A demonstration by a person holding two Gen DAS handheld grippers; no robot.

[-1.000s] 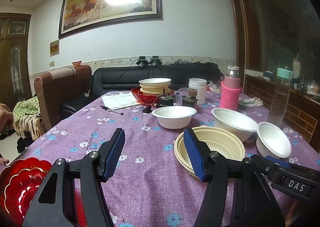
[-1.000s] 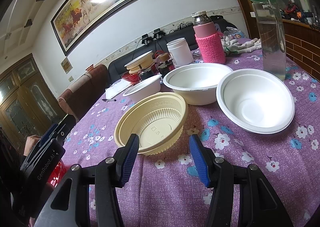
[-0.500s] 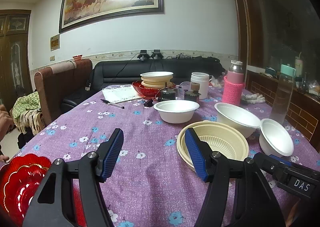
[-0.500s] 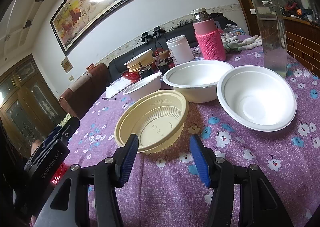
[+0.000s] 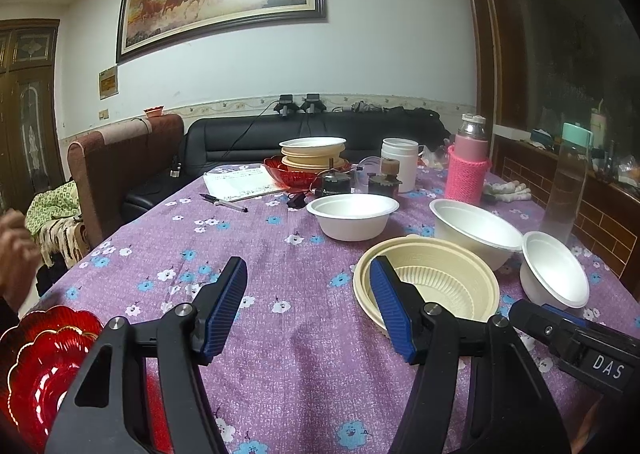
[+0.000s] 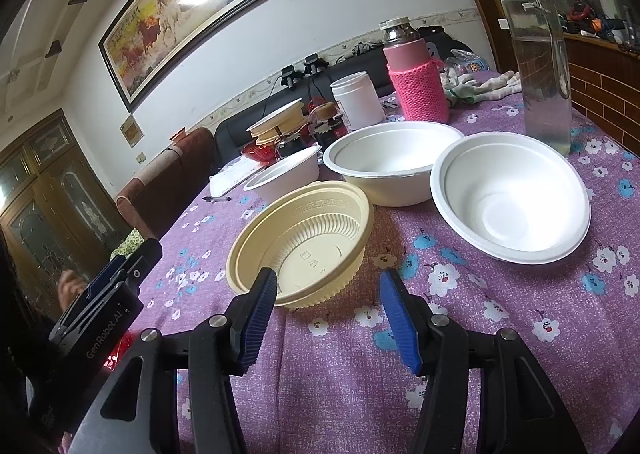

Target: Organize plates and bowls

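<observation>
A cream ribbed plastic bowl [image 5: 436,282] [image 6: 308,238] sits on the purple flowered tablecloth. Three white bowls stand around it: a small one [image 5: 352,214] [image 6: 284,178], a large one [image 5: 476,230] [image 6: 394,162] and one at the right [image 5: 554,268] [image 6: 512,198]. A stack of cream and white bowls on a red dish [image 5: 312,158] [image 6: 276,126] stands at the far end. A red scalloped plate [image 5: 40,358] lies at the near left. My left gripper [image 5: 308,286] is open and empty, left of the cream bowl. My right gripper [image 6: 328,294] is open and empty, just before the cream bowl.
A pink knit-sleeved flask [image 6: 416,82], a white jar [image 6: 356,98], a tall clear water bottle [image 6: 540,54], gloves [image 6: 484,84], small dark jars [image 5: 340,184], a notebook [image 5: 240,182] and a pen [image 5: 224,203] stand on the table. A sofa and an armchair lie beyond.
Both grippers have drifted slightly; the right one has edged closer to the cream bowl. Both stay open. No dish has moved.
</observation>
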